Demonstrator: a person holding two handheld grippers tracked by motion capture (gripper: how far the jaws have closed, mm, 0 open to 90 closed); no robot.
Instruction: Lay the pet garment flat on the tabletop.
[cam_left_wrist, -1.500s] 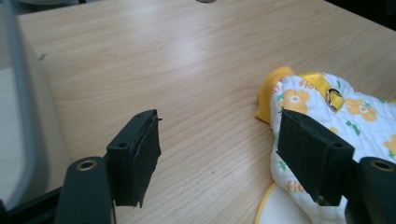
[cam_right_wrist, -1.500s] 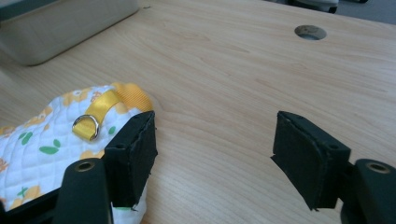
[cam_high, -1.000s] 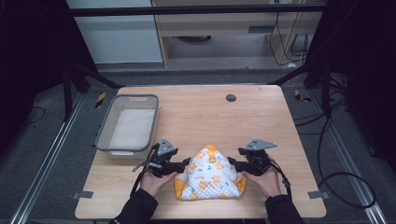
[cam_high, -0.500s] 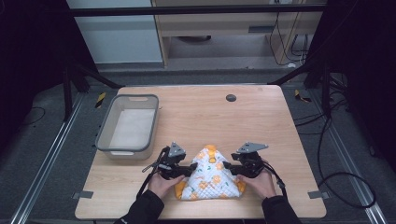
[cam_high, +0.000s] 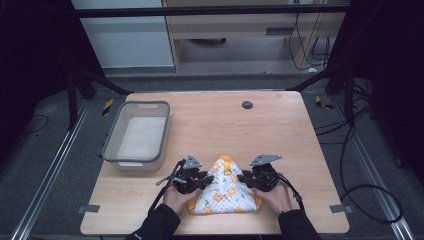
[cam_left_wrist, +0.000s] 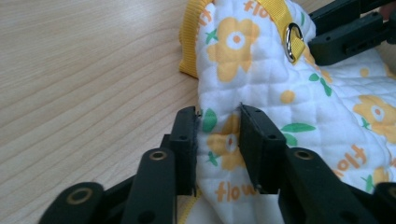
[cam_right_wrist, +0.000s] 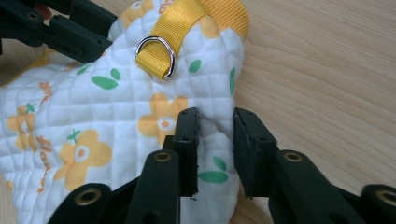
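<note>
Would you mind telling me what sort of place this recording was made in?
Probably a lab recording station: a wooden table inside a dark metal frame, cables trailing over the floor, and a person's hand-held left gripper and right gripper.

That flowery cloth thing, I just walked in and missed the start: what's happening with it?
A person holds a gripper in each hand at the near edge of the table. The left gripper and the right gripper each pinch a fold of a quilted white garment with yellow flowers, one on either side. It lies bunched on the wood, its yellow strap with a metal ring facing up. A grey bin sits to the left.
</note>
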